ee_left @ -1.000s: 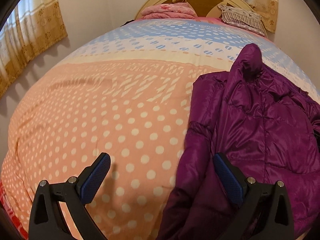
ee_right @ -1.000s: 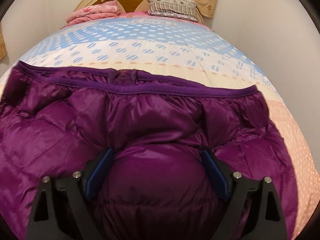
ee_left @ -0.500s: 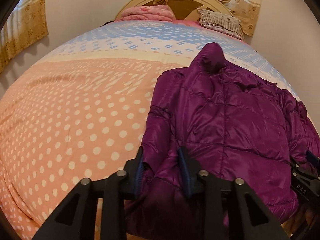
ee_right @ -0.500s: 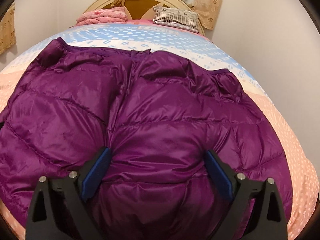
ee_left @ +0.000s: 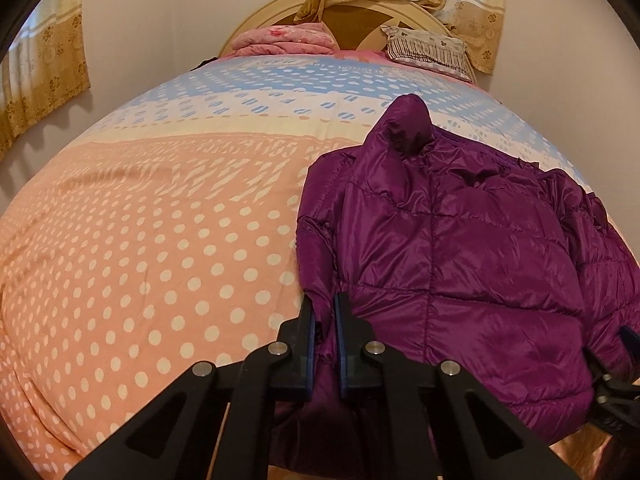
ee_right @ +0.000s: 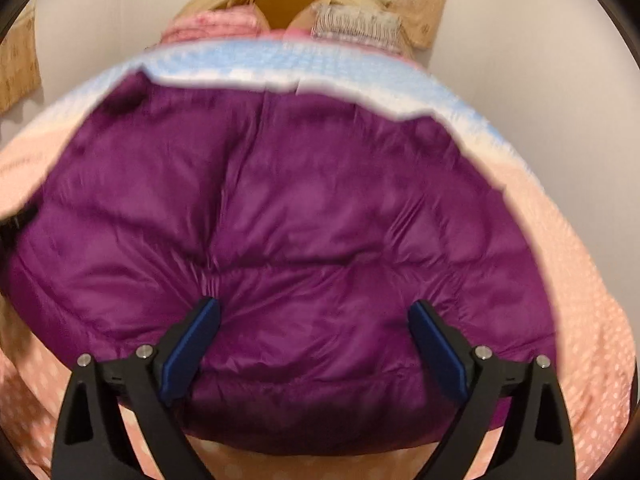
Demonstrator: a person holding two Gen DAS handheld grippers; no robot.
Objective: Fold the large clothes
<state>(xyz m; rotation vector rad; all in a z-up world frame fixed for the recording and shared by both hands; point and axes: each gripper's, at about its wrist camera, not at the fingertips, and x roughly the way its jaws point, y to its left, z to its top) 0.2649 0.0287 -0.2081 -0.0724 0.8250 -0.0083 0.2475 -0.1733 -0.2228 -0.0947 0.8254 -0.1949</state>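
Early stage: purple puffer jacket (ee_left: 460,248) lies at lower right of the bedspread (ee_left: 152,240), no clear fold yet. Left gripper (ee_left: 323,320), jaws just closing, pinches its left edge. Right gripper (ee_right: 314,344) spread wide at the hem, gripping nothing.

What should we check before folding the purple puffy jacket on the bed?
1. Left gripper pinching the purple jacket edge: ok; its jaws have just been closing, with fabric between them.
2. Right gripper holding the jacket: not ok, its jaws are wide open over the hem.
3. Jacket lying flat: not ok, one sleeve bunches up at the far end.
4. Room on the bedspread beside the jacket: ok.
5. Zipper closed: cannot tell.
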